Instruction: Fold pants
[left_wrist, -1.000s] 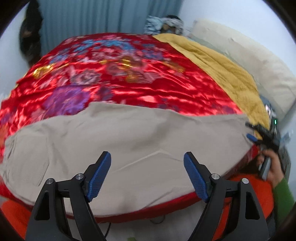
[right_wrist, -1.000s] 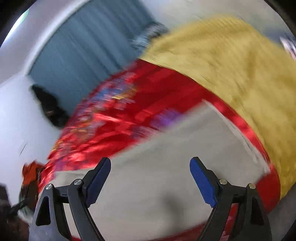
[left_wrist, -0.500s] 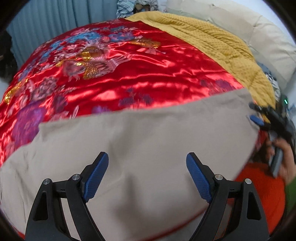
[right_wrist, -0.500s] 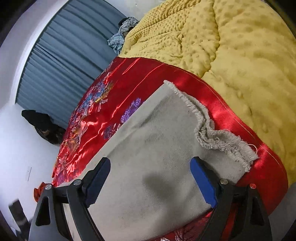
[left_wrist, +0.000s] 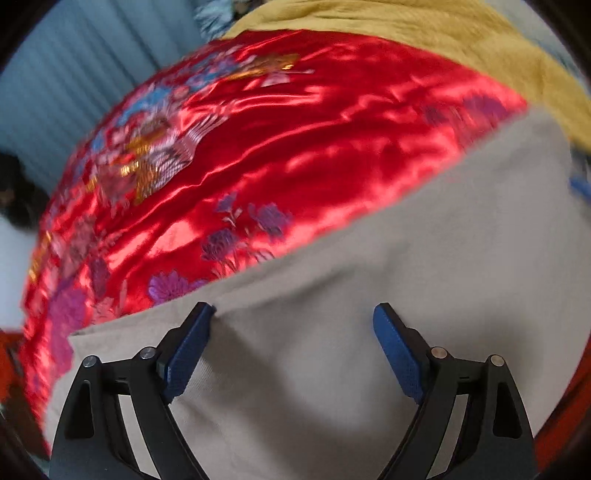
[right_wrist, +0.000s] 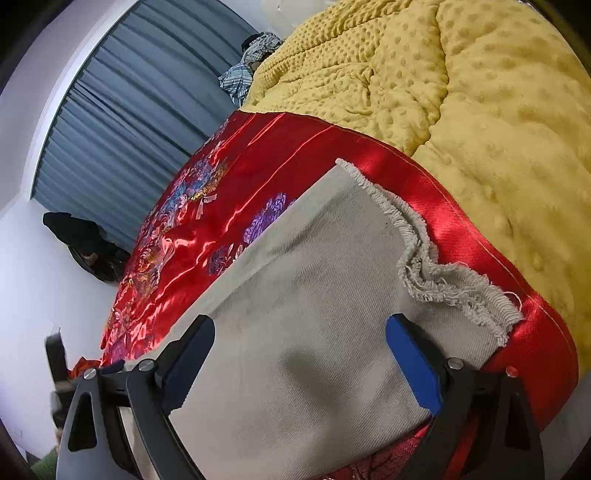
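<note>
Beige pants (left_wrist: 369, 277) lie flat on a red satin bedspread (left_wrist: 295, 129). My left gripper (left_wrist: 291, 310) hangs open just above the cloth near the pants' far edge, with nothing pinched between its blue pads. In the right wrist view the pants (right_wrist: 314, 277) end in a frayed, slightly rumpled hem (right_wrist: 443, 280). My right gripper (right_wrist: 300, 321) stands over that end. Its jaws are opening, with the cloth lying under them, not clamped. The near part of the pants is hidden behind both grippers.
A yellow dotted blanket (right_wrist: 480, 110) covers the bed beyond the hem. Blue-grey curtains (right_wrist: 129, 129) hang at the back, with bundled clothes (right_wrist: 251, 62) by the bed's far corner. Something dark (right_wrist: 81, 240) rests against the white wall.
The left gripper has rolled and dropped closer, so the pants fill more of its view. The right view went from blurred to steady over the hem, its jaws slightly wider.
</note>
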